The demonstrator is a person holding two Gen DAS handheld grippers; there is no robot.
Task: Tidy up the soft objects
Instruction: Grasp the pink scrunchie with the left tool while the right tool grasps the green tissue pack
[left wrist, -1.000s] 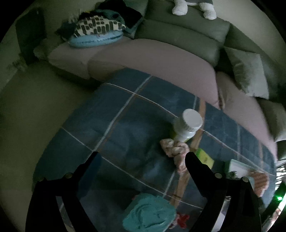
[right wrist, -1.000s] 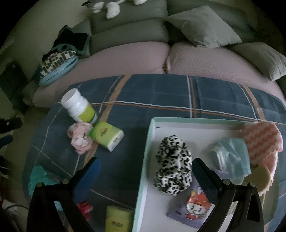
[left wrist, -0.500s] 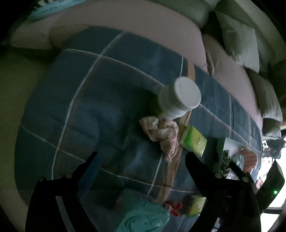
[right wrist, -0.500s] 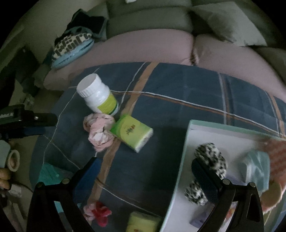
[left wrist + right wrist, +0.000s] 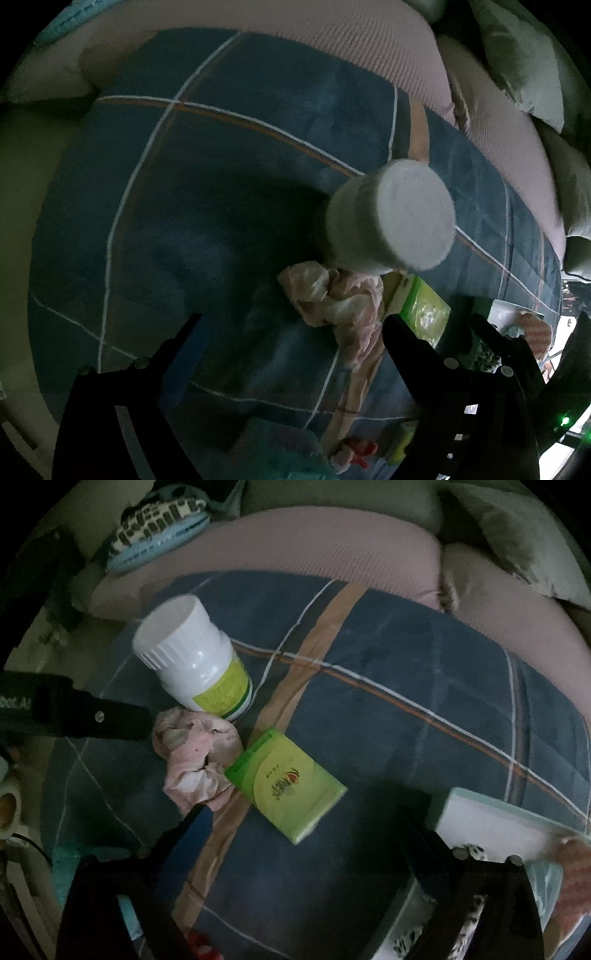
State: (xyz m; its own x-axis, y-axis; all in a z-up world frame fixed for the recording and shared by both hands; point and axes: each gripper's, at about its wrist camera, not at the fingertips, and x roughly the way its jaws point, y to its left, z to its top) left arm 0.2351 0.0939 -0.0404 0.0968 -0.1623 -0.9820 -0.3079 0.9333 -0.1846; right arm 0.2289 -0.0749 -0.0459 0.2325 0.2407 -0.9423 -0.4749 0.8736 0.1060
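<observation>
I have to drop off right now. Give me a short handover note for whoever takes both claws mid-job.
Left claw: open, empty, beside the pink crumpled cloth.
Right claw: wide but closing, nothing between its fingers, above the green tissue pack.
Cloth lies against the white bottle and the pack on the plaid blanket.
Done: leopard scrunchie already in the white tray.
Left: cloth and tissue pack.

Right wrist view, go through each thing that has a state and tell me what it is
White bottle: capped, tilted.
Pink cloth: crumpled, touching the bottle.
Green tissue pack: lying flat, unheld.
Tray: holding soft items.
Left gripper: open, empty.
Right gripper: closing, nothing between its fingers.
</observation>
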